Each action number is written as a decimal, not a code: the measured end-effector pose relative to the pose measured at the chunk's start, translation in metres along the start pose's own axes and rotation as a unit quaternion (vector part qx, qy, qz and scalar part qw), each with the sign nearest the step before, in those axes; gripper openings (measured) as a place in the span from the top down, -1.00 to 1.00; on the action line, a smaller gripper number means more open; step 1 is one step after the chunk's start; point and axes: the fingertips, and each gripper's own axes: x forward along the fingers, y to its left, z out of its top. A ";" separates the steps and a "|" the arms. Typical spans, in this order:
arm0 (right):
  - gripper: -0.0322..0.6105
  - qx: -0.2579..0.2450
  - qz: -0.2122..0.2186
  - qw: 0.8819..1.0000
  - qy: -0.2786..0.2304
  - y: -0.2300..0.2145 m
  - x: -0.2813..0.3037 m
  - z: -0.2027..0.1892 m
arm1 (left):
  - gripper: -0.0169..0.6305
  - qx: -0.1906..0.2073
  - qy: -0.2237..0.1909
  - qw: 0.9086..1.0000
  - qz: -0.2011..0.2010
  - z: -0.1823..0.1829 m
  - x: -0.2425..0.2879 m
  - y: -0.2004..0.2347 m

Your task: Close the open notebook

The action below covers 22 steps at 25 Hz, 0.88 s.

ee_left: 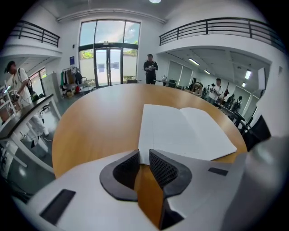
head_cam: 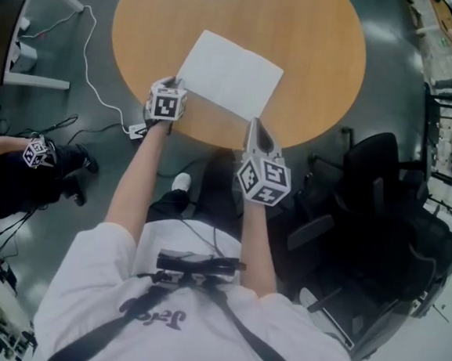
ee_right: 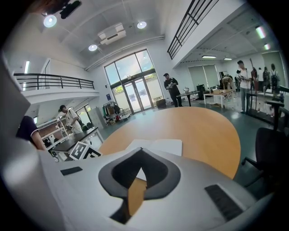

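The open notebook [head_cam: 231, 74] lies flat with blank white pages on the round wooden table [head_cam: 302, 33]. In the left gripper view the notebook [ee_left: 185, 131] spreads just ahead of the jaws. My left gripper [head_cam: 177, 83] sits at its near left corner. The jaws of the left gripper [ee_left: 144, 155] stand a narrow gap apart, with the white corner showing between the tips. My right gripper [head_cam: 254, 125] hovers at the table's near edge, just short of the notebook's near right corner. In its own view the right gripper [ee_right: 141, 150] is shut and empty, the notebook [ee_right: 158, 146] beyond it.
A black office chair [head_cam: 379, 228] stands right of the person, close to the table's edge. A white cable [head_cam: 94, 70] runs over the floor at left, near another marker cube [head_cam: 38, 151]. People stand far off in the hall [ee_left: 150, 67].
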 end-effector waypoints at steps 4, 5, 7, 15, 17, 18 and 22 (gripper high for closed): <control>0.85 -0.003 0.002 1.000 0.001 0.004 -0.001 -0.001 | 0.75 -0.032 -0.007 0.999 0.008 0.000 0.000 0.003; 0.84 -0.003 0.002 1.000 0.001 0.004 -0.001 -0.002 | 0.76 -0.041 -0.008 0.999 0.009 0.000 0.000 0.003; 0.85 -0.002 0.002 1.000 -0.001 0.004 -0.002 -0.002 | 0.79 -0.058 -0.005 0.998 0.007 -0.001 0.001 0.004; 0.84 0.003 0.002 1.000 -0.008 0.003 -0.008 -0.004 | 0.87 -0.084 -0.019 0.996 -0.014 0.008 -0.009 0.002; 0.84 0.004 0.001 1.000 -0.010 0.003 -0.009 -0.003 | 0.88 -0.091 -0.031 0.995 -0.023 0.014 -0.016 -0.001; 0.85 0.005 0.001 1.000 -0.012 0.003 -0.010 -0.003 | 0.88 -0.095 -0.038 0.994 -0.029 0.017 -0.022 -0.003; 0.84 0.012 -0.002 1.000 -0.017 0.001 -0.014 -0.002 | 0.88 -0.107 -0.079 0.989 -0.066 0.034 -0.054 -0.026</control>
